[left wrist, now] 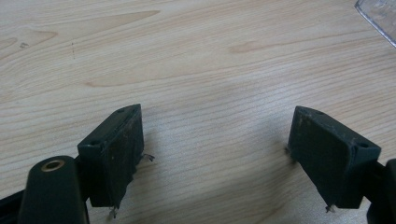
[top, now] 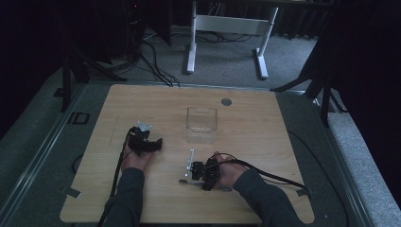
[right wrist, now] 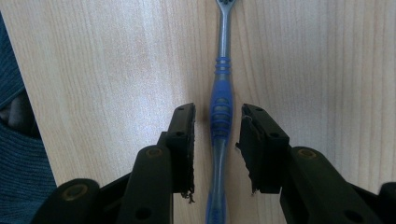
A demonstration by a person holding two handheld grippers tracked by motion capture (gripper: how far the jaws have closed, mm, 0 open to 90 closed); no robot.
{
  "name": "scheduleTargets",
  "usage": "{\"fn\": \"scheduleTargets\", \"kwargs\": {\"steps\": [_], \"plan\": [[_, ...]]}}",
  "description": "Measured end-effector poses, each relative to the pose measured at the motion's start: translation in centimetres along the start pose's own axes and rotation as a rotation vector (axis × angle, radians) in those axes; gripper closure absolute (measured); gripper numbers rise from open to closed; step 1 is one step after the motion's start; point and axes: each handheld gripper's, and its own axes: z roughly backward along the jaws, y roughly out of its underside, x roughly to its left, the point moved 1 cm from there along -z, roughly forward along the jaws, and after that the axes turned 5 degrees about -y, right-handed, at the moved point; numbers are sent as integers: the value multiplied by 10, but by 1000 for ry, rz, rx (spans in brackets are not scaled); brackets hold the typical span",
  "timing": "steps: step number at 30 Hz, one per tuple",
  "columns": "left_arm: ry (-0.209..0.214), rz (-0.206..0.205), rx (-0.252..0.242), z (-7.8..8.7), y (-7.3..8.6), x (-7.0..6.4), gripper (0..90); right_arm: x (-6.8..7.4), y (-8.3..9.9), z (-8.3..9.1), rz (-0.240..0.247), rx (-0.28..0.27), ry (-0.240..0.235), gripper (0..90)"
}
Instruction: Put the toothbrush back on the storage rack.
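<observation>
A blue and clear toothbrush [right wrist: 220,107] lies flat on the wooden table [top: 265,118], its head pointing away from the camera in the right gripper view. My right gripper [right wrist: 218,112] is open, and its two black jaws stand on either side of the handle with small gaps to it. In the high view the right gripper [top: 191,174] sits low at the table's front middle, with the toothbrush [top: 183,181] under it. My left gripper [left wrist: 215,116] is open with nothing between its fingers, over bare wood. In the high view the left gripper [top: 156,142] is left of centre.
A clear plastic container [top: 202,124] stands upright near the table's middle, beyond both grippers; its corner [left wrist: 378,14] shows in the left gripper view. A small round grey disc [top: 226,101] lies at the far edge. A sleeve [right wrist: 18,140] shows left of the right gripper's jaws.
</observation>
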Motion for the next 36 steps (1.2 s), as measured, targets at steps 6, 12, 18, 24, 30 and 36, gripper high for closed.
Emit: {"fn": "scheduleTargets", "kwargs": {"steps": [6,12,18,24,30,36], "plan": [[0,0,0,0,0,0,186,0,-1,-4,3,10,0,673],[0,0,0,0,0,0,186,0,-2,-6,-2,23,2,675],[0,0,0,0,0,0,186,-1,-1,-9,0,35,4,686],[0,0,0,0,0,0,186,-1,-2,-11,-4,41,12,706],[0,0,0,0,0,0,186,-2,-2,-13,3,47,16,728],[0,0,1,0,0,0,186,-2,-3,-15,4,53,14,743]]}}
